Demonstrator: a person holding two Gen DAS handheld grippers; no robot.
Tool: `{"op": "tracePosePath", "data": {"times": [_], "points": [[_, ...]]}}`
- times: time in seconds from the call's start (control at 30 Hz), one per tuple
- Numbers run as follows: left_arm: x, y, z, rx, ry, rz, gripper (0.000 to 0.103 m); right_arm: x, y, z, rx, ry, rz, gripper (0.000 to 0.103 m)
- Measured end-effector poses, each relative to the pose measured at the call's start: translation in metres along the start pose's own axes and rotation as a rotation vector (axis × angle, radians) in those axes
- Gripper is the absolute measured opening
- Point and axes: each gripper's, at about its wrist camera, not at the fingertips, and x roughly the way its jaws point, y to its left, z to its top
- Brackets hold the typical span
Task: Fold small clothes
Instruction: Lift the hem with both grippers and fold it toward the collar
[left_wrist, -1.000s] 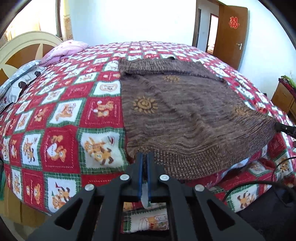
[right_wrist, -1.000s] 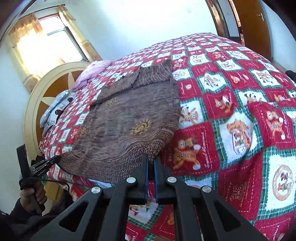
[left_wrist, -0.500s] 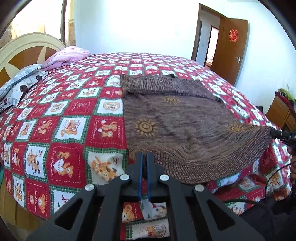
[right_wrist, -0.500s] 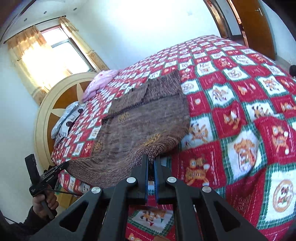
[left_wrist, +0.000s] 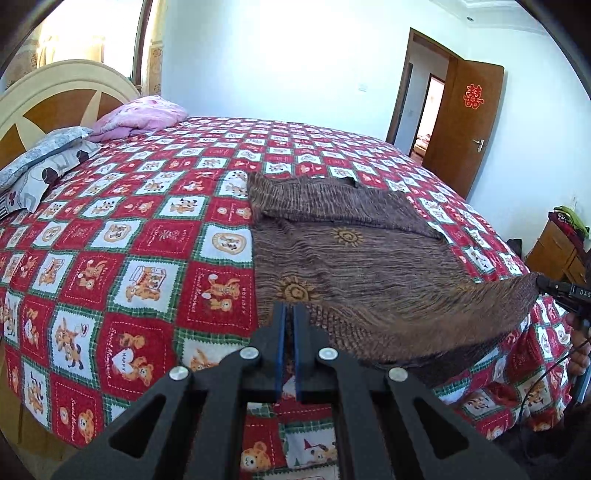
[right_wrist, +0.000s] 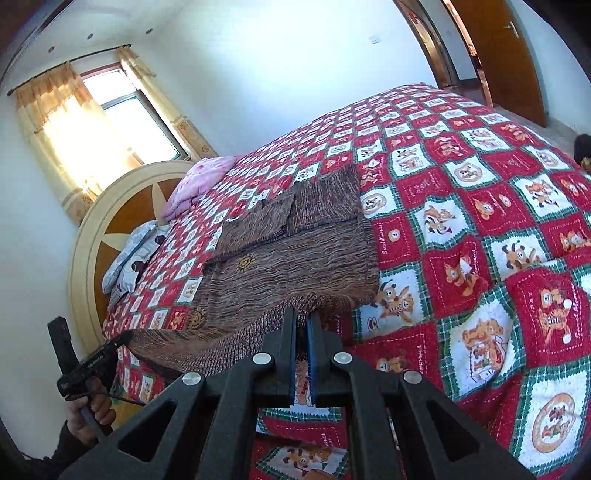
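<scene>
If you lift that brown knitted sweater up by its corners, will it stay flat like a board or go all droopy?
Probably droopy. The brown sweater already sags between the left tongs and the right tongs, which pinch its two hem corners. Its sleeves lie folded flat, so it likely bends easily. The knit looks rough, so it probably won't slip out.

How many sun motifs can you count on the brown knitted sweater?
3 in the left wrist view on the brown knitted sweater: one near the hem, one mid-body, and a faint one near the right corner; folds may hide others.
</scene>
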Motion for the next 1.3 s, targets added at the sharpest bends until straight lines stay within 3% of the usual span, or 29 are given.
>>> {"op": "tracePosePath", "data": {"times": [0.3, 0.63, 0.87, 1.3], "points": [[-0.007, 0.008, 0.011, -0.04, -0.013, -0.036, 0.004, -0.009, 0.0, 0.014, -0.006, -0.032, 0.017, 0.004], [0.025, 0.01, 0.07, -0.069, -0.073, -0.051, 0.004, 0.022, 0.015, 0.074, -0.063, -0.047, 0.014, 0.004], [0.067, 0.022, 0.11, -0.121, -0.053, -0.073, 0.004, 0.062, 0.016, 0.124, -0.069, -0.039, 0.01, 0.004], [0.145, 0.043, 0.17, -0.139, -0.017, -0.025, 0.004, 0.161, -0.002, 0.199, -0.046, 0.03, -0.041, 0.004]]}}
